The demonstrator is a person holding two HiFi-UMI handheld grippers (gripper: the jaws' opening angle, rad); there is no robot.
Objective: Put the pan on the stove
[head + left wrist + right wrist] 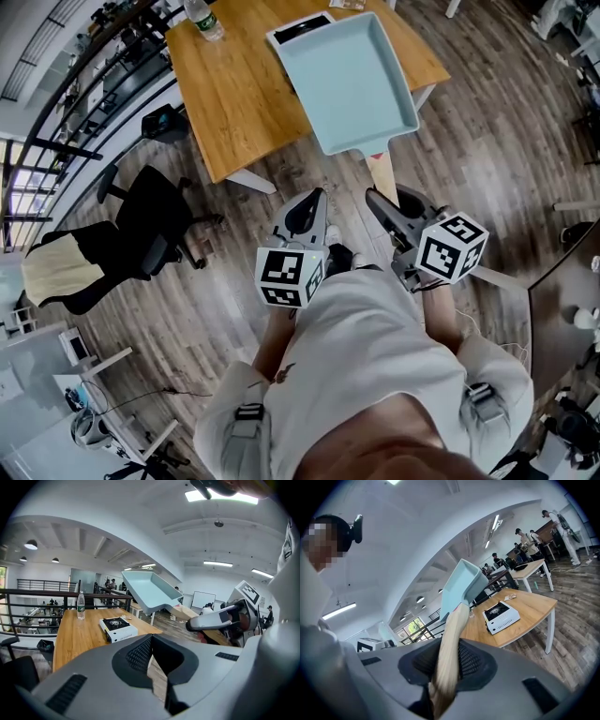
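Right tongs round pan, stove half-hidden

A pale blue, shallow rectangular pan with a light wooden handle is held tilted in the air, the handle clamped in the right gripper. From above it overlaps the wooden table's near edge. A white single-burner stove with a black top sits on the table near one edge.
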